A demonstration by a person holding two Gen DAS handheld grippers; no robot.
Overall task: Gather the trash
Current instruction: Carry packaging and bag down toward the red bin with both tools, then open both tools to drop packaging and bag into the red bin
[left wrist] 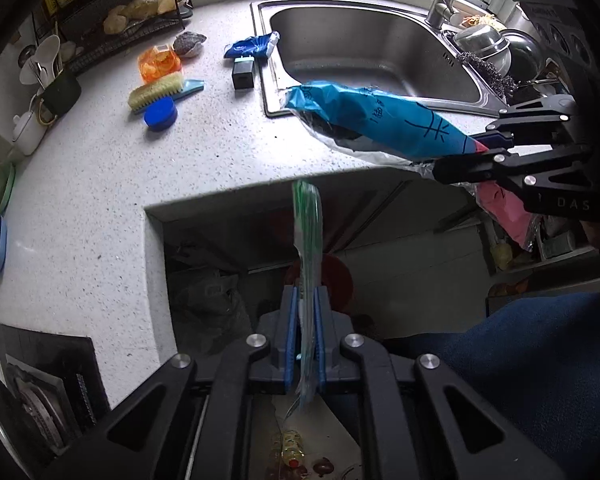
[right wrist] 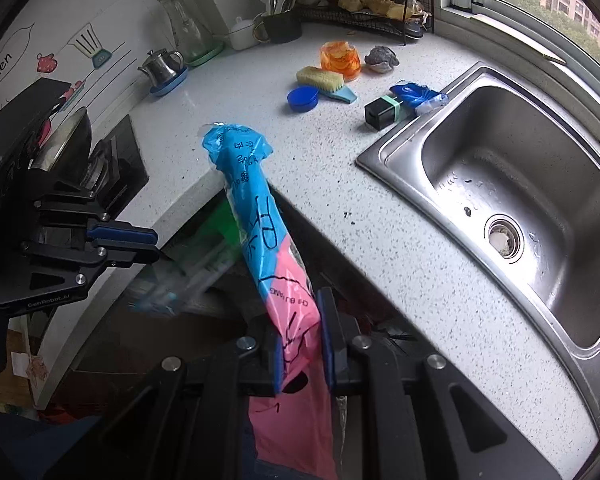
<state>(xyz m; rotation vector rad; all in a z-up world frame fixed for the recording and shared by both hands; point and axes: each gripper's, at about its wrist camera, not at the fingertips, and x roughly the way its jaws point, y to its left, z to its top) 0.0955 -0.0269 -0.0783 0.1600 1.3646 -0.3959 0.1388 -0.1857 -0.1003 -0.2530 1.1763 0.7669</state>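
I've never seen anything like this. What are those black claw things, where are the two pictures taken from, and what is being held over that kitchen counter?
There is no robot here: a person carries a hand-held gripper in each hand, a black two-fingered clamp with blue pads. Each carries a wide-angle camera looking along its fingers, so each picture is one clamp's own view.

In the left one's view, the left hand-held gripper is shut on a thin clear wrapper with green print. In the other view, the right hand-held gripper is shut on a blue and pink plastic bag.

On the speckled counter beside the steel sink lie a scrubbing brush, a blue lid, an orange container, a small black box and a blue packet.
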